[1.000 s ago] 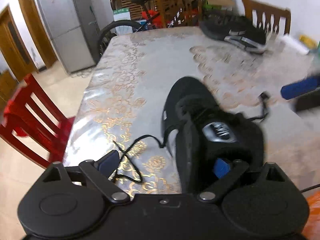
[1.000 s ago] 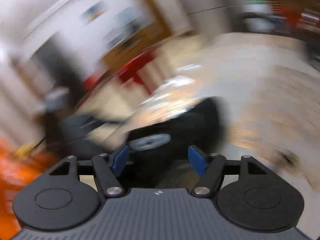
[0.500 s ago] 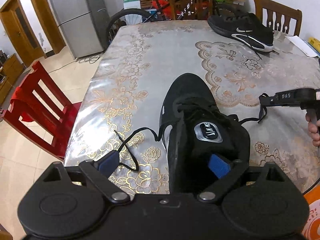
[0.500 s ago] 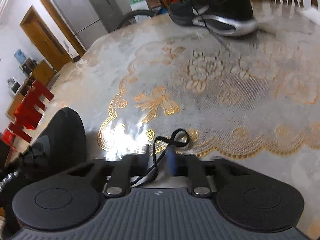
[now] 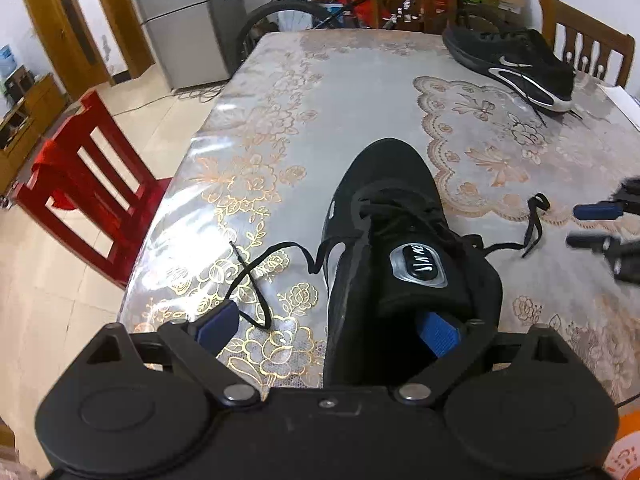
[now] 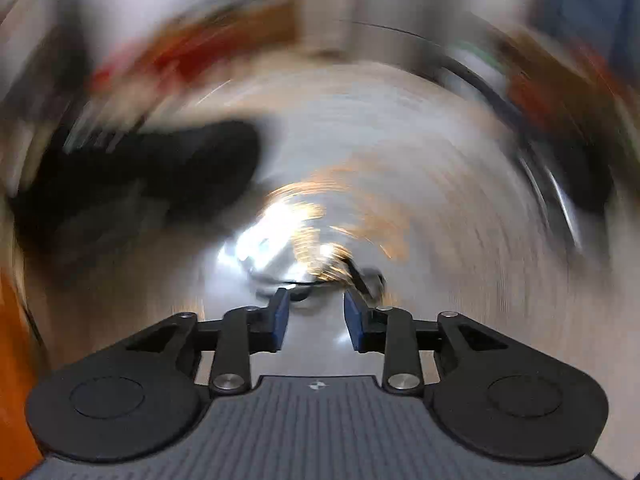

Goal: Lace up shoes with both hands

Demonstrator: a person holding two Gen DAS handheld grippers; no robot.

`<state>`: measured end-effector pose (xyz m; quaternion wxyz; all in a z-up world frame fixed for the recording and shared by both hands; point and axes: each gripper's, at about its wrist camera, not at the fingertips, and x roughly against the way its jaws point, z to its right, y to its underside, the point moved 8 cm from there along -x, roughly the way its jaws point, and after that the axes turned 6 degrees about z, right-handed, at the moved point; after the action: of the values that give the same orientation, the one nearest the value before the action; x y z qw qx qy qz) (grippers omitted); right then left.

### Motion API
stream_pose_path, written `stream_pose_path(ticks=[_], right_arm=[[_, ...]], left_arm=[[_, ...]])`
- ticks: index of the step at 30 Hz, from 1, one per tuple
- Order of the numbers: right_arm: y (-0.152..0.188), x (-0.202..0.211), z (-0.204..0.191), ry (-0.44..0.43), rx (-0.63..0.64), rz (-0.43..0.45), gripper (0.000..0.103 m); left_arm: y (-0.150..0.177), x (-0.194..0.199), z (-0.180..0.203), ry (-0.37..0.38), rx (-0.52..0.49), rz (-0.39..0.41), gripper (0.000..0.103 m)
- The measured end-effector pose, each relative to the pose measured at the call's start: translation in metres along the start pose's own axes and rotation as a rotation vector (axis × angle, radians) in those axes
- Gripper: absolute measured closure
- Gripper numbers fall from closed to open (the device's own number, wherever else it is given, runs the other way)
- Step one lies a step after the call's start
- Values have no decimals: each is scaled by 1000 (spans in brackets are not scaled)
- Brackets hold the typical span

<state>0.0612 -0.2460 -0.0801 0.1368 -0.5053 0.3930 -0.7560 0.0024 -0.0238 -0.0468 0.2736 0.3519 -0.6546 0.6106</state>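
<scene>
Shoe [image 5: 400,248] half laced — both lace ends [image 5: 256,276] lie loose. Left gripper [image 5: 328,330] spread wide astride the heel; right gripper [image 6: 314,316] opening, empty.

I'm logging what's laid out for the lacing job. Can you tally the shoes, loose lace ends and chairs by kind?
Black shoes: 2, the near shoe and the far shoe
Loose lace ends on the near shoe: 2, the left lace end and the right lace end
Chairs: 2, the red chair and the wooden chair
Total: 6
</scene>
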Motion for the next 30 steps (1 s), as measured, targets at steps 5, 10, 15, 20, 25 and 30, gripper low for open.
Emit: stream_pose_path(ticks=[5, 10, 15, 20, 25, 30], right_arm=[[-2, -26, -17, -248, 534, -105, 78], [-8, -37, -25, -369, 661, -139, 80], [-12, -43, -21, -404, 567, -178, 103], [-9, -28, -5, -459, 260, -202, 103], [-16, 0, 3, -452, 40, -144, 98], [-28, -19, -7, -347, 213, -49, 88]], left_arm=[[3, 11, 2, -52, 50, 13, 9], [9, 25, 0, -74, 129, 28, 9], [8, 33, -3, -90, 185, 44, 9], [6, 31, -1, -89, 197, 43, 9], [4, 25, 1, -92, 178, 31, 9], [2, 22, 3, -108, 166, 26, 9]])
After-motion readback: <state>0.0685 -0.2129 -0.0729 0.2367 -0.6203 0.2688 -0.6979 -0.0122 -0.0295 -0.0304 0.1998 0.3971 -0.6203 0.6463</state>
